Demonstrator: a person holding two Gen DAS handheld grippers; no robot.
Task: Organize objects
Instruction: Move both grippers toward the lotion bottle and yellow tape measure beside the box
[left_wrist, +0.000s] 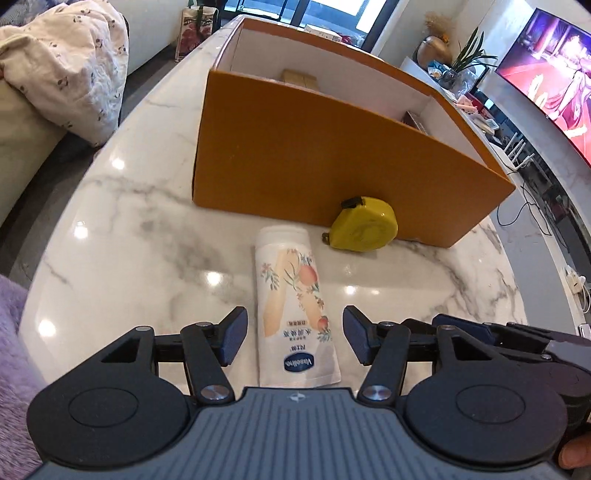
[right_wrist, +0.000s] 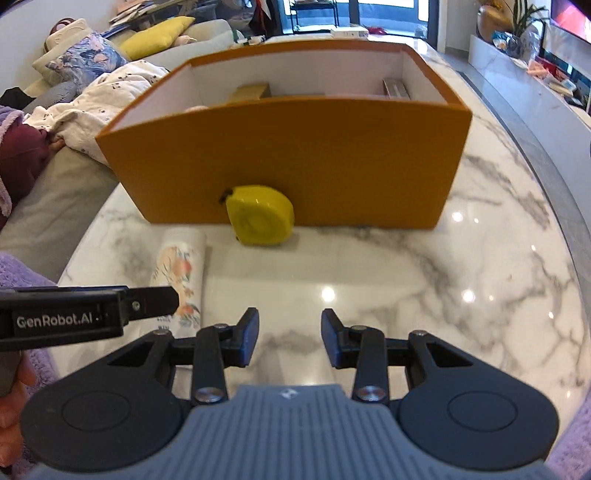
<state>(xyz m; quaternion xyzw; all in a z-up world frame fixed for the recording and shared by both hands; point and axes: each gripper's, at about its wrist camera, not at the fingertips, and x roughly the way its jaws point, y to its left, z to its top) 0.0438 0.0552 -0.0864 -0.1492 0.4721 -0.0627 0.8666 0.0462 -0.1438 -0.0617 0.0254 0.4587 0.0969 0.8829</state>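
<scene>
A white Vaseline lotion tube (left_wrist: 291, 291) with a fruit print lies flat on the marble table (left_wrist: 129, 236). My left gripper (left_wrist: 294, 339) is open, one finger on each side of the tube's lower end, not touching it. A yellow tape measure (left_wrist: 364, 229) leans against the front wall of an orange box (left_wrist: 325, 162). In the right wrist view the tape measure (right_wrist: 260, 220) is straight ahead and the tube (right_wrist: 181, 273) lies to the left. My right gripper (right_wrist: 289, 339) is open and empty above bare marble.
The orange box (right_wrist: 295, 155) holds a few small items, mostly hidden by its wall. The left gripper's body (right_wrist: 74, 317) reaches in from the left over the tube. A sofa with blankets (left_wrist: 62, 66) lies left of the table, a TV (left_wrist: 554, 66) to the right.
</scene>
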